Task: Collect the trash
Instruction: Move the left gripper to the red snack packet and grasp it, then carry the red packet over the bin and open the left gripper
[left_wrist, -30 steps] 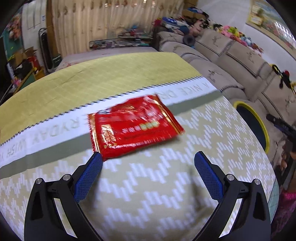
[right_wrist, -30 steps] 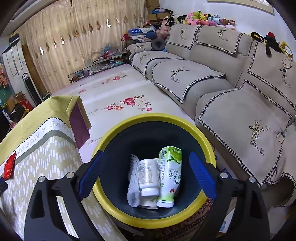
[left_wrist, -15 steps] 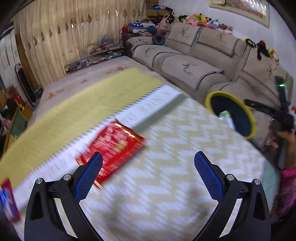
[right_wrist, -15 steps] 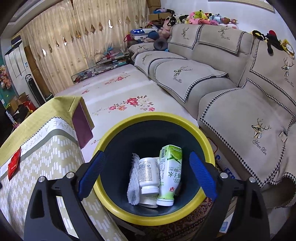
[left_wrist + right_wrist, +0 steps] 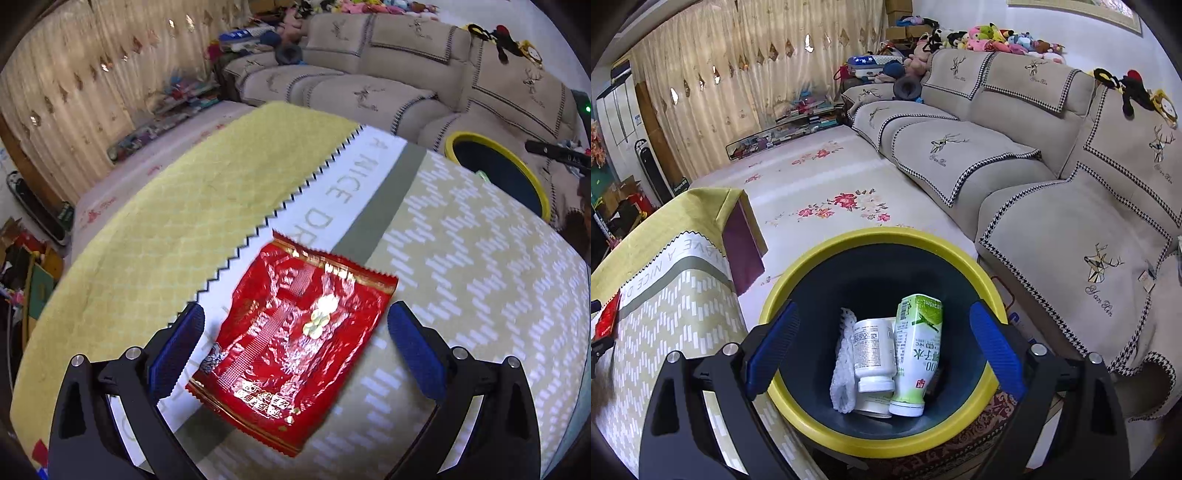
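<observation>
A table covered by a patterned tablecloth (image 5: pixel 461 266) fills the space in front of you: a yellow quilted band, a white strip with grey lettering, then a cream zigzag section. To your right, a beige sofa (image 5: pixel 1015 155) with deer-embroidered covers runs along the wall, and stuffed toys (image 5: pixel 993 37) are lined up on top of its backrest. A pale floor mat with pink flowers (image 5: pixel 827 184) lies between the table and sofa. Cream curtains (image 5: pixel 738 62) hang behind it.

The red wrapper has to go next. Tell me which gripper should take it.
Left. The left gripper is open with the red wrapper lying between its fingers on the tablecloth. The right gripper hangs open over the bin, far from the wrapper.
</observation>
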`<action>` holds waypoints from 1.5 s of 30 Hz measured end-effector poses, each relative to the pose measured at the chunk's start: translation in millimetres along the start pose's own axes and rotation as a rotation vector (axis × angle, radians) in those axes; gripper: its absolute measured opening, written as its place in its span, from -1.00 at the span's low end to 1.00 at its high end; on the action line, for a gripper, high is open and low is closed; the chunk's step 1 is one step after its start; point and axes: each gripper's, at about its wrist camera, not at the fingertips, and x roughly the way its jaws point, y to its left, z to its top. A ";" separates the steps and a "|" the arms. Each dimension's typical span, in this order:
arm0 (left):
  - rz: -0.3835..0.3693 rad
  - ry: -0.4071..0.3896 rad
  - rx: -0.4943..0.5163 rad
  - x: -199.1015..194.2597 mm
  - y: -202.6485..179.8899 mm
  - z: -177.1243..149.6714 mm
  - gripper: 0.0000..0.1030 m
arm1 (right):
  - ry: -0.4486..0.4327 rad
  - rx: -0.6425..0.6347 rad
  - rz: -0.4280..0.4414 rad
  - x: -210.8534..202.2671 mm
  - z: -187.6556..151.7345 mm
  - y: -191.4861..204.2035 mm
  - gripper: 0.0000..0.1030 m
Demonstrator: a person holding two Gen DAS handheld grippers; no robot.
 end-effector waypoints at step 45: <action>-0.193 -0.124 0.068 -42.7 -245.2 125.8 -0.72 | -0.086 0.107 0.135 -88.1 -19.1 -89.6 0.72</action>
